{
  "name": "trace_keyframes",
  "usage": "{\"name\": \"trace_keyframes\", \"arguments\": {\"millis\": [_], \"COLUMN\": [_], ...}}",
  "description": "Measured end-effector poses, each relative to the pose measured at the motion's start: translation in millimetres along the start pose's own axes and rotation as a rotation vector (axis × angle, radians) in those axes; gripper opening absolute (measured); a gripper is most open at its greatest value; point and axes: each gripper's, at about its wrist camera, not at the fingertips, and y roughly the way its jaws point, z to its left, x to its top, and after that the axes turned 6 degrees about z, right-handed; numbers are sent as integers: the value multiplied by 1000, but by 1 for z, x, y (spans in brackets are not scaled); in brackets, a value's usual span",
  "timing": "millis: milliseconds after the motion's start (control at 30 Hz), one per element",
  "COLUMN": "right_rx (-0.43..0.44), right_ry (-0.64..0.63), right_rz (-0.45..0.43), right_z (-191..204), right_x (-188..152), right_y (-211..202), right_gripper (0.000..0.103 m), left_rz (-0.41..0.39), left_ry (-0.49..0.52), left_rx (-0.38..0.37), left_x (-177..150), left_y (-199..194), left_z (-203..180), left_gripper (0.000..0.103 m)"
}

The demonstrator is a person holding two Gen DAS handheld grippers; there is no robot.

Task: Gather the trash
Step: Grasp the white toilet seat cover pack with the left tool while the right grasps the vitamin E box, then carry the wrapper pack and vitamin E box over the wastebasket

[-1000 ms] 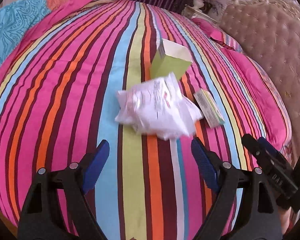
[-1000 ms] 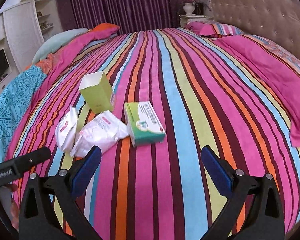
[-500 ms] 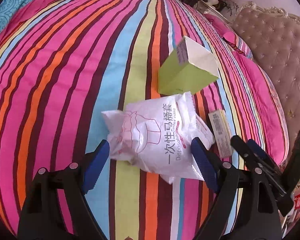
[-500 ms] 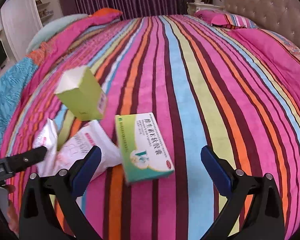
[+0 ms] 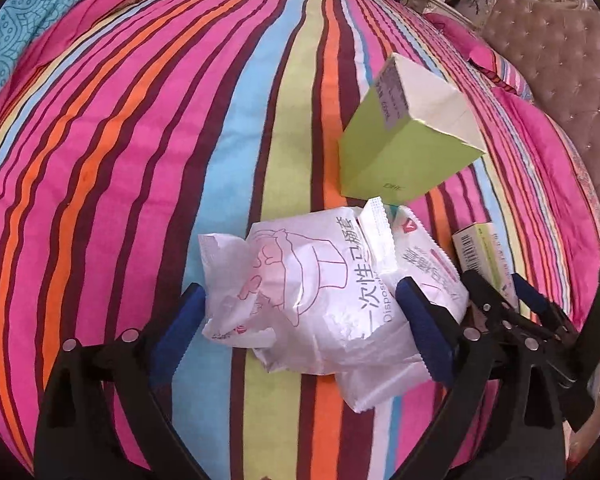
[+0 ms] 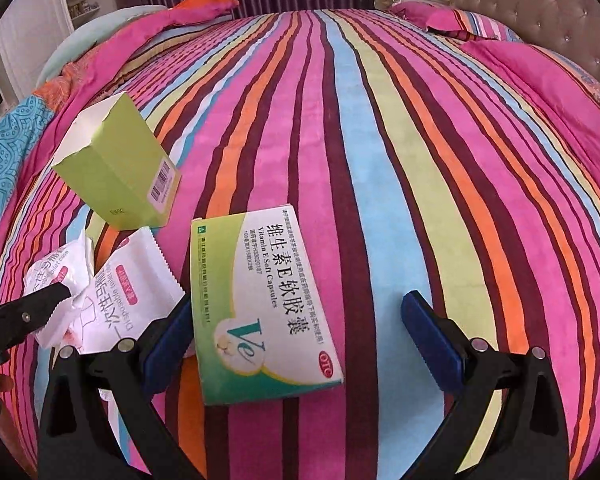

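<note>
Both grippers you've pushed closer since 0.5 s ago | left gripper (image 5: 304, 320) wide, now straddling white wrapper (image 5: 312, 300) on striped bedspread (image 5: 140, 160) | right gripper (image 6: 300, 332) wide, vitamin box (image 6: 260, 304) just beside wrapper, between its fingers | green carton (image 5: 404, 140) just behind wrapper

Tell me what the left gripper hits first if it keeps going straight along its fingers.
The left gripper is open and already straddles the white toilet-seat-cover packet, so it meets that first. The lime green box stands beyond it, though depth is unclear.
</note>
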Motion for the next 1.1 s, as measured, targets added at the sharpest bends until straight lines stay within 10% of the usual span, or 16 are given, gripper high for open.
{"name": "trace_keyframes", "arguments": {"millis": [233,367,1100], "right_rx": [-34,-57,13], "right_ry": [-37,-57,41], "right_rz": [5,-4,-50], "right_z": [4,5,-12], "right_x": [1,-2,-54], "right_y": [3,-3,-84], "right_gripper": [86,50,51], "left_rz": [20,-10,-179], "left_ry": [-4,-2,54], "left_rx": [34,26,27], "left_x": [-6,-10,-66], "left_y": [9,2,-98], "left_z": [7,11,37], "left_gripper": [88,70,56]}}
